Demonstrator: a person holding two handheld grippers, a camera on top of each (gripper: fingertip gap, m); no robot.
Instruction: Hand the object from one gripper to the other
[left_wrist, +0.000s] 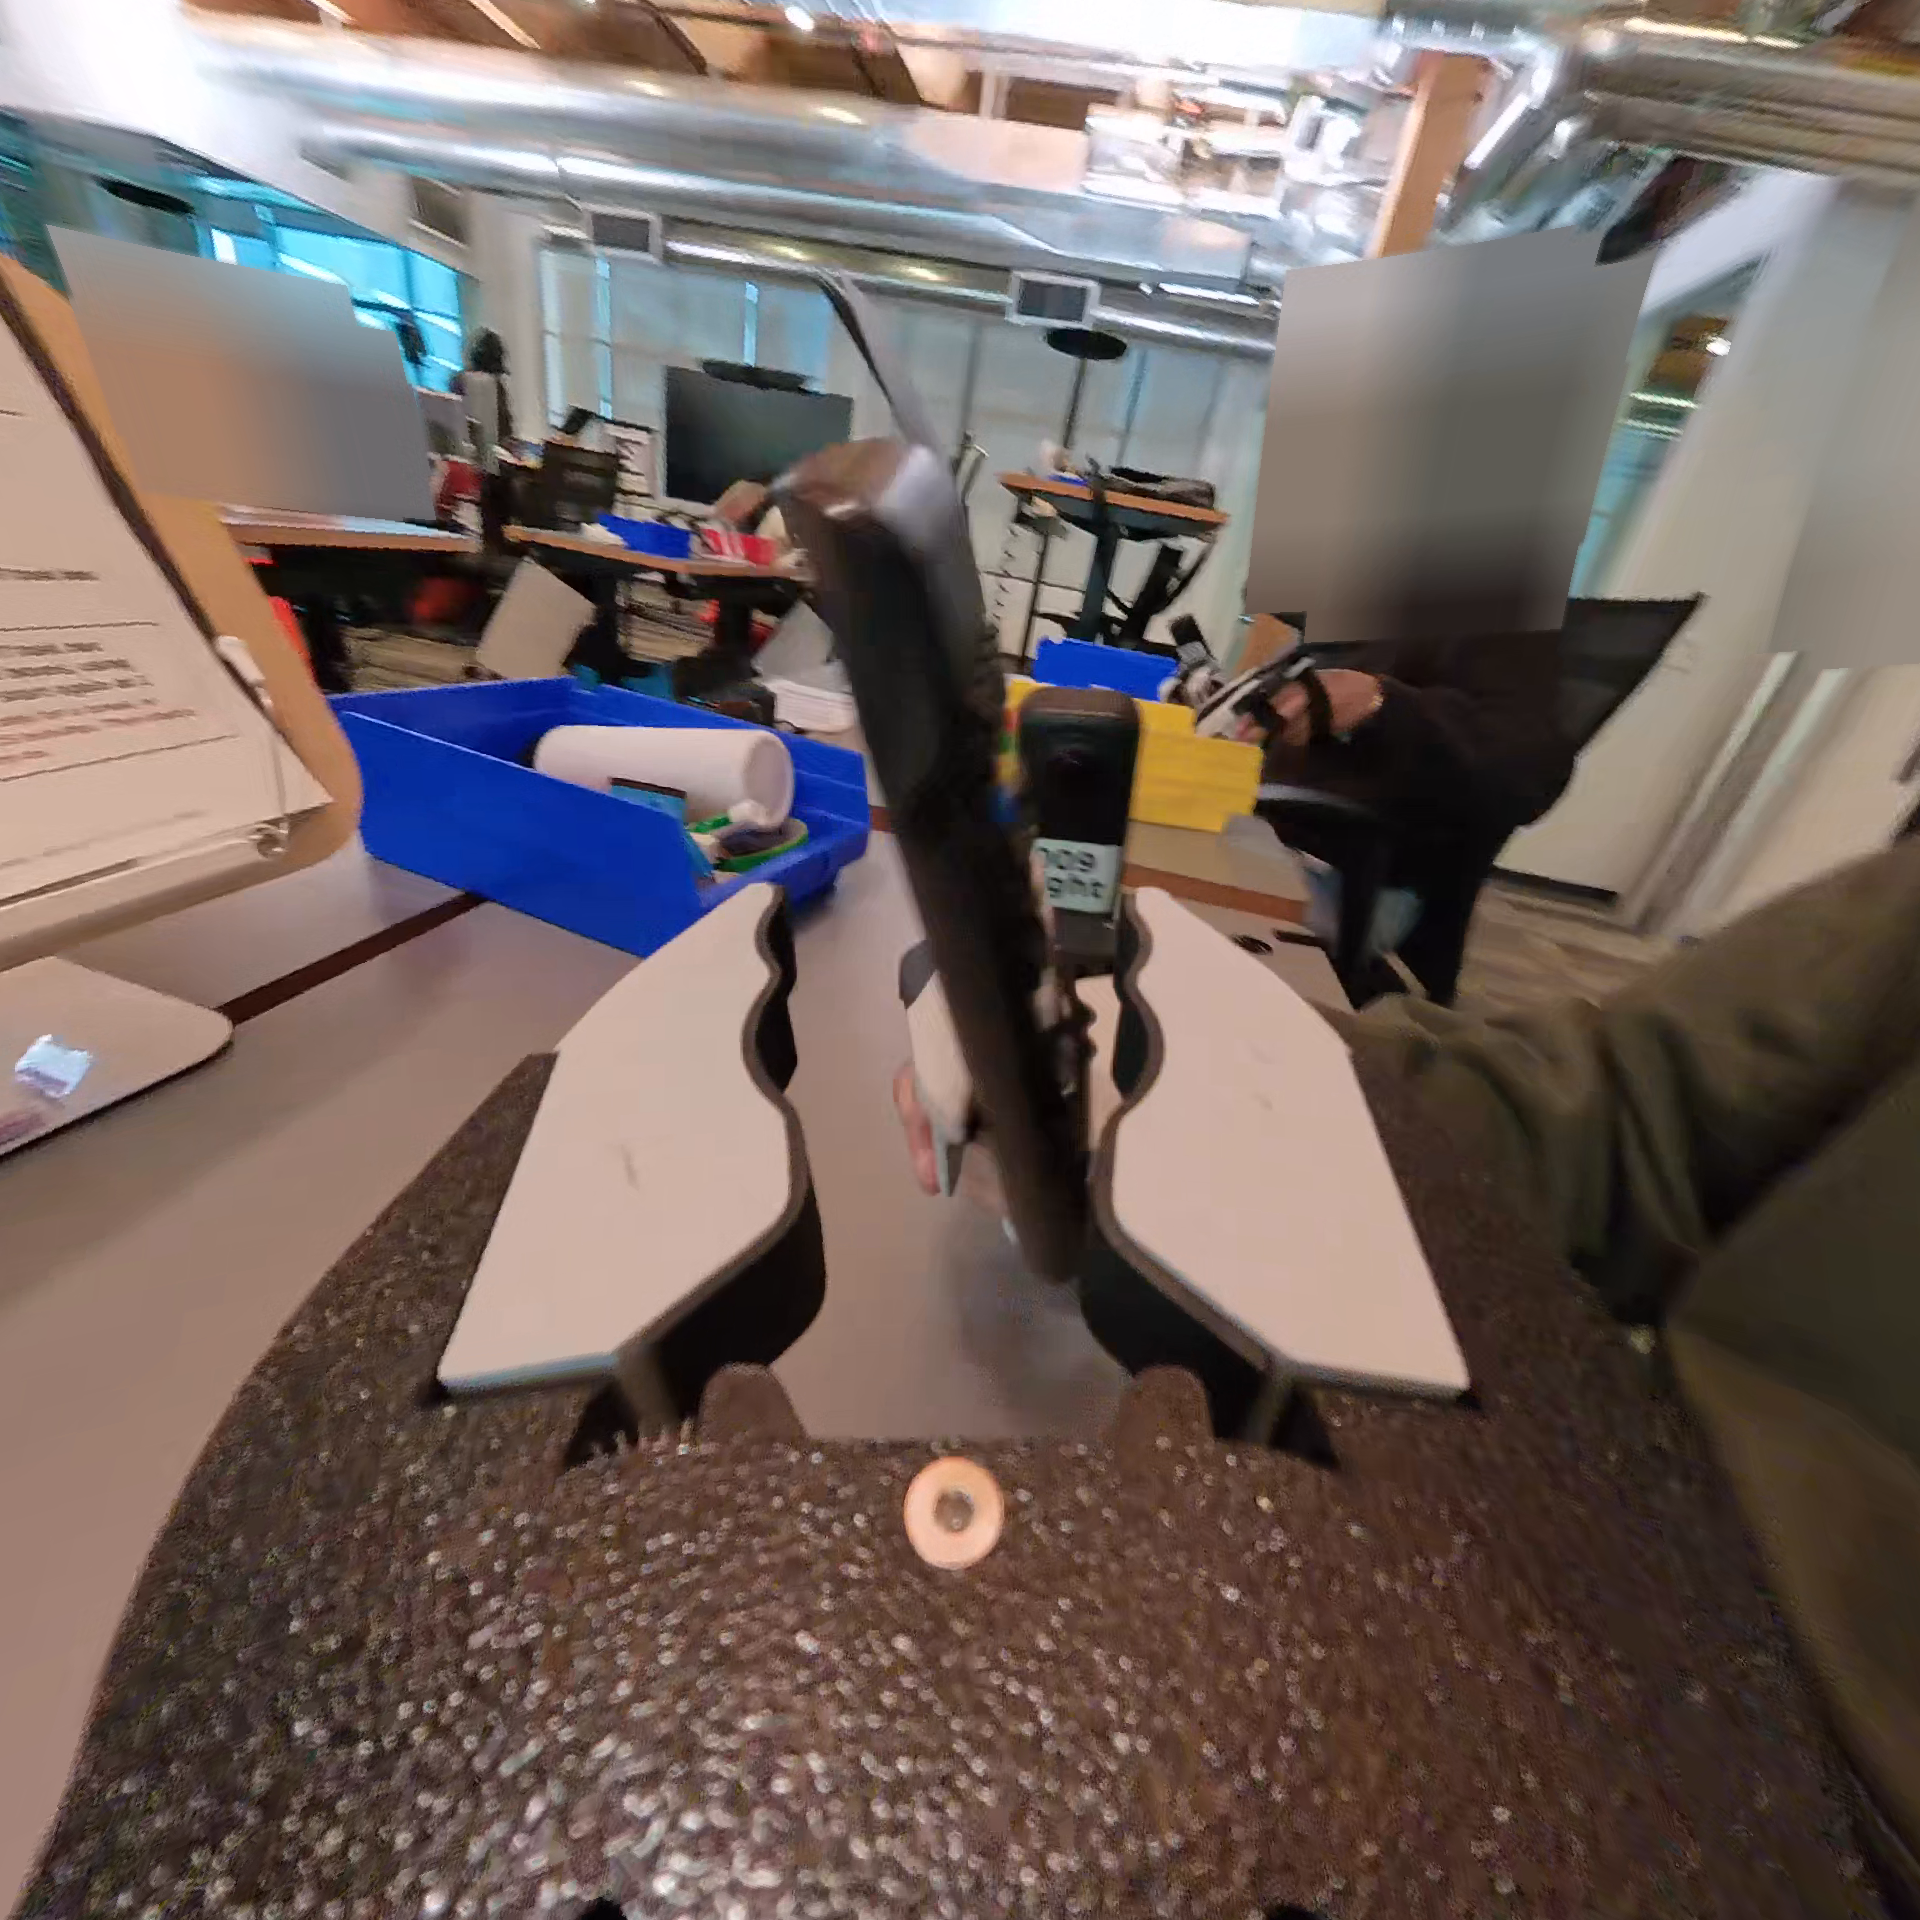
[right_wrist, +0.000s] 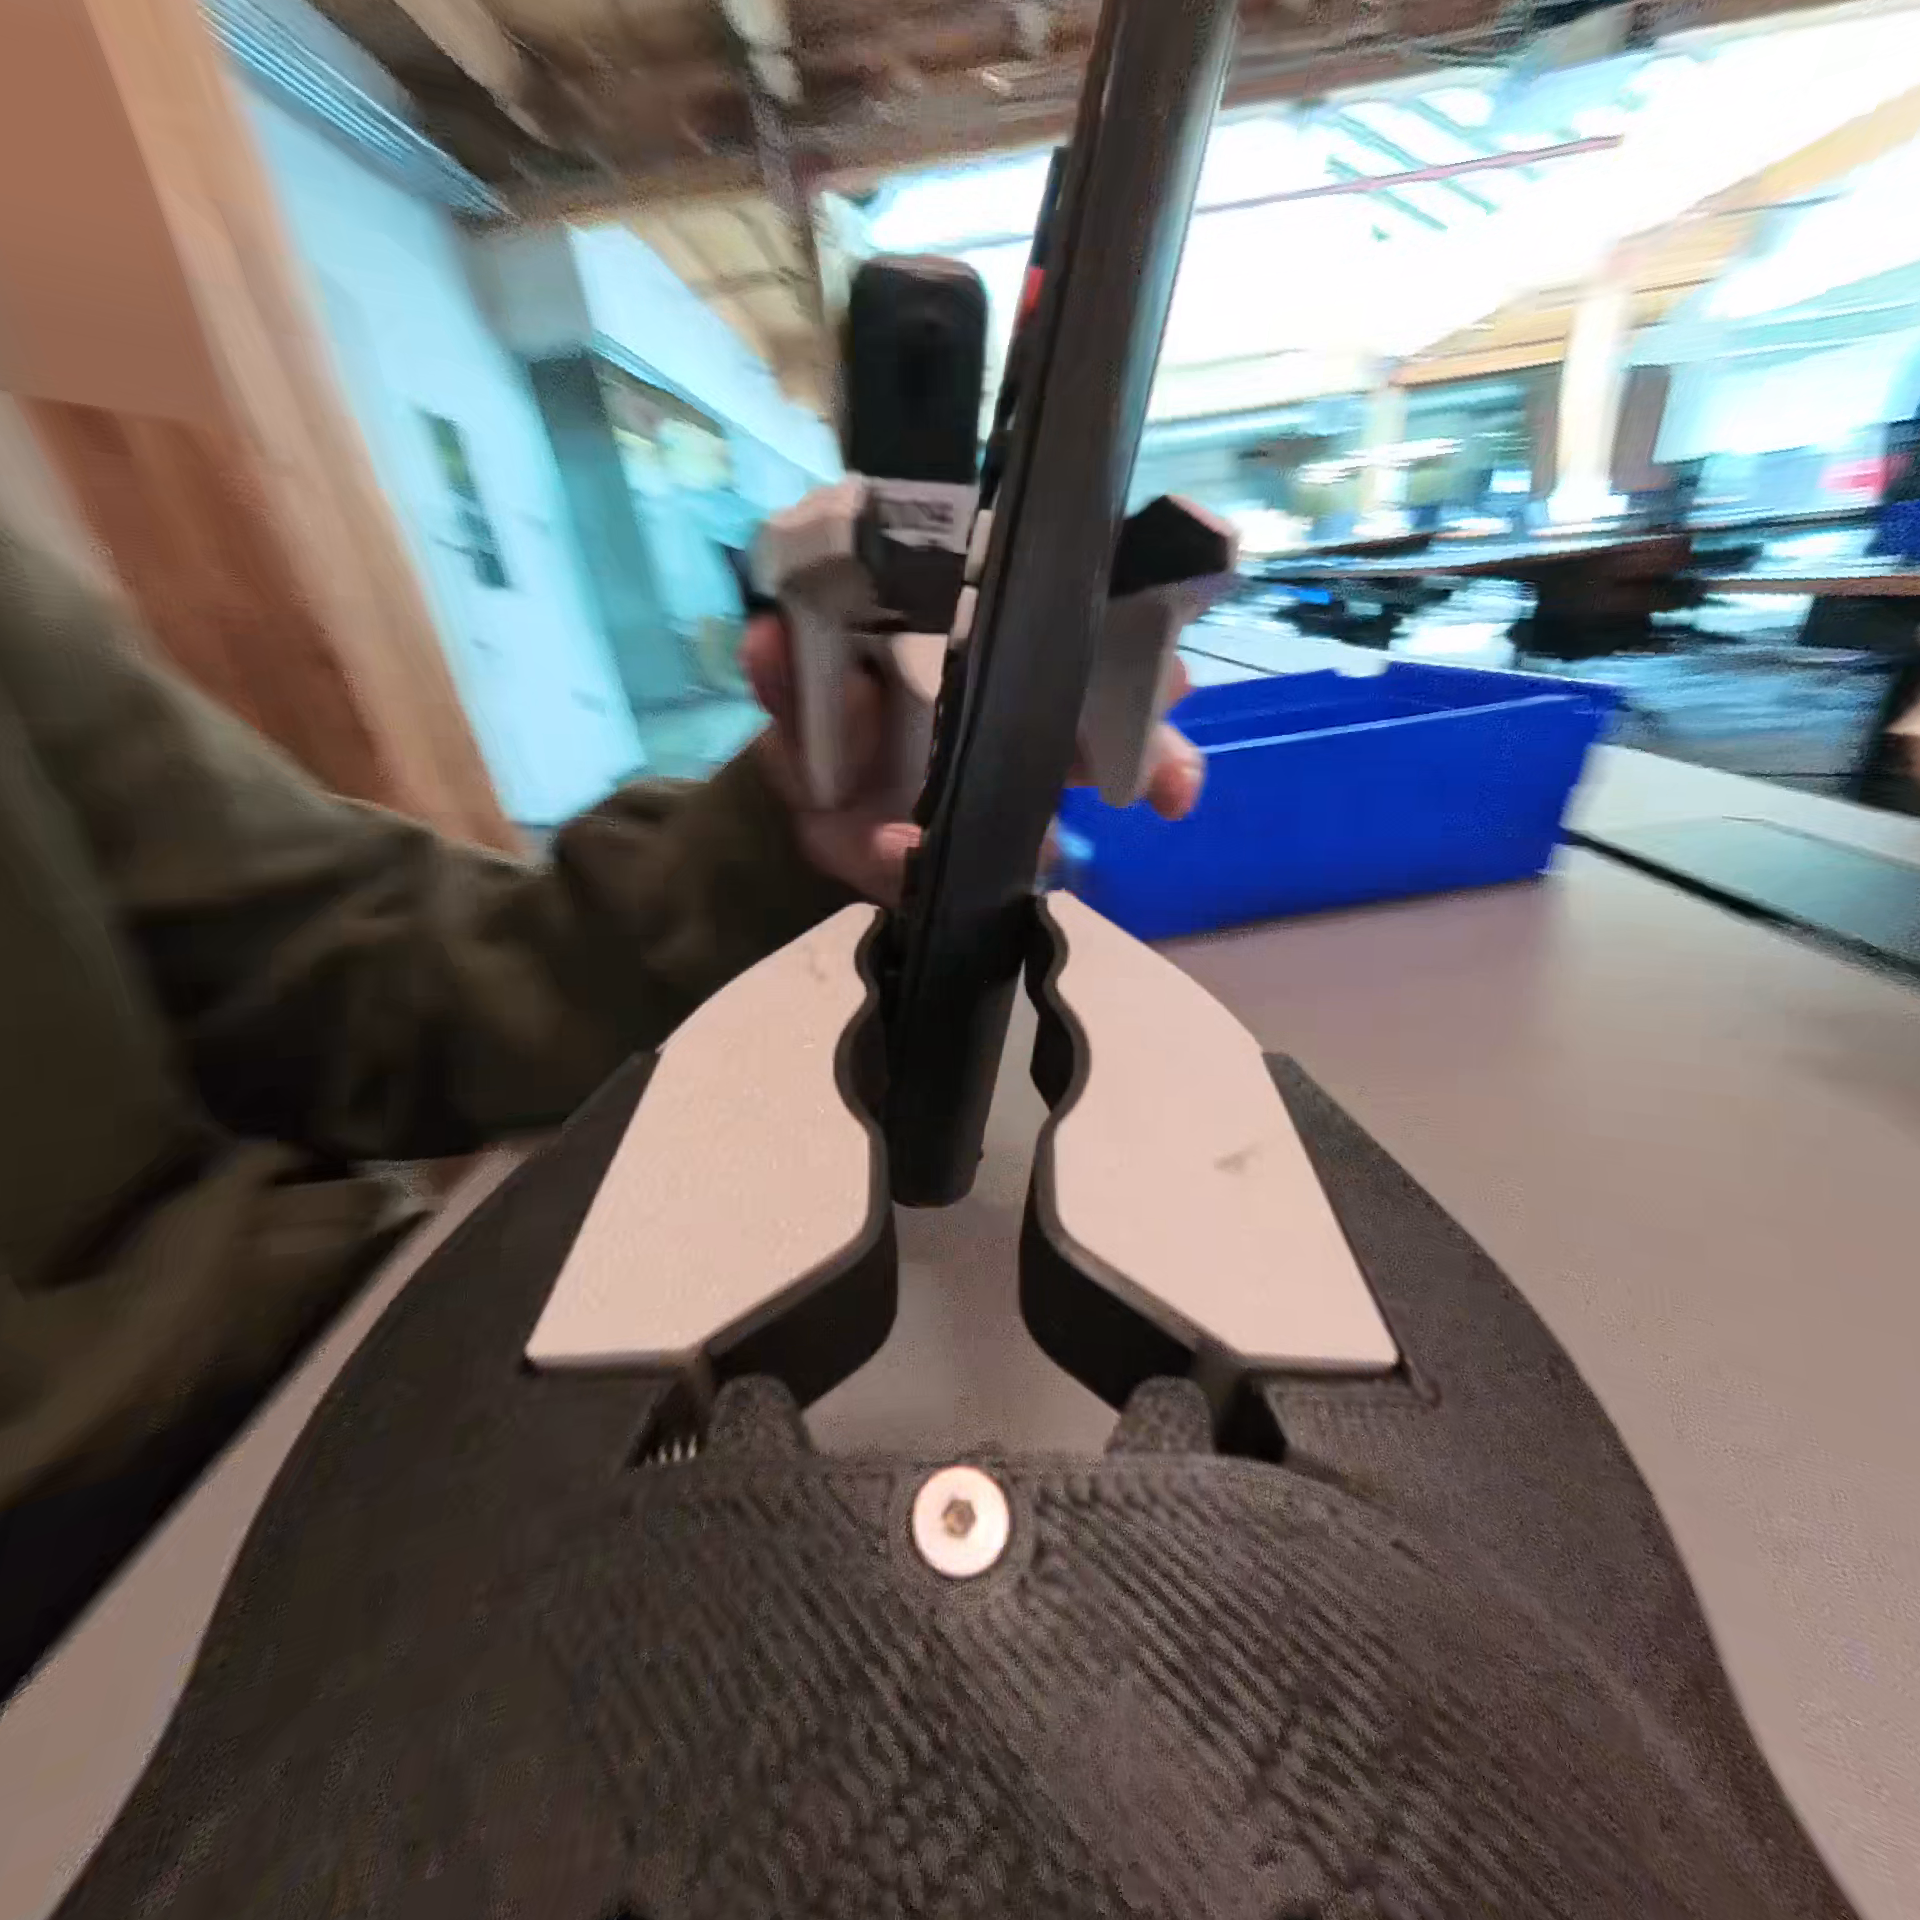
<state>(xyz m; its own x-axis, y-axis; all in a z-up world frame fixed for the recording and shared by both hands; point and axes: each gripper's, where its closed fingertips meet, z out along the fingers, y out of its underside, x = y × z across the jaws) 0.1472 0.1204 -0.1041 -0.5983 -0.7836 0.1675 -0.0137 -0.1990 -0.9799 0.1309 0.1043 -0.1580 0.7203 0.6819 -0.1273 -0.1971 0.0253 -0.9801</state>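
Observation:
A long black remote control (left_wrist: 925, 748) stands nearly upright above the grey table (left_wrist: 260, 1143). My right gripper (right_wrist: 956, 935) is shut on its lower end (right_wrist: 951, 1060). In the left wrist view one grey finger (left_wrist: 935, 1049) of the right gripper shows behind the remote. My left gripper (left_wrist: 956, 935) is open, its fingers on either side of the remote with gaps, the right finger closer. In the right wrist view the left gripper (right_wrist: 971, 800) straddles the remote (right_wrist: 1049, 499) higher up, jaws apart, held by a hand in an olive sleeve (right_wrist: 312, 987).
A blue bin (left_wrist: 499, 821) with a white roll (left_wrist: 665, 764) stands at the left back of the table, a yellow bin (left_wrist: 1195, 769) behind it. A paper stand (left_wrist: 104, 675) is at far left. A person (left_wrist: 1403, 748) sits beyond. The blue bin (right_wrist: 1330, 810) shows right.

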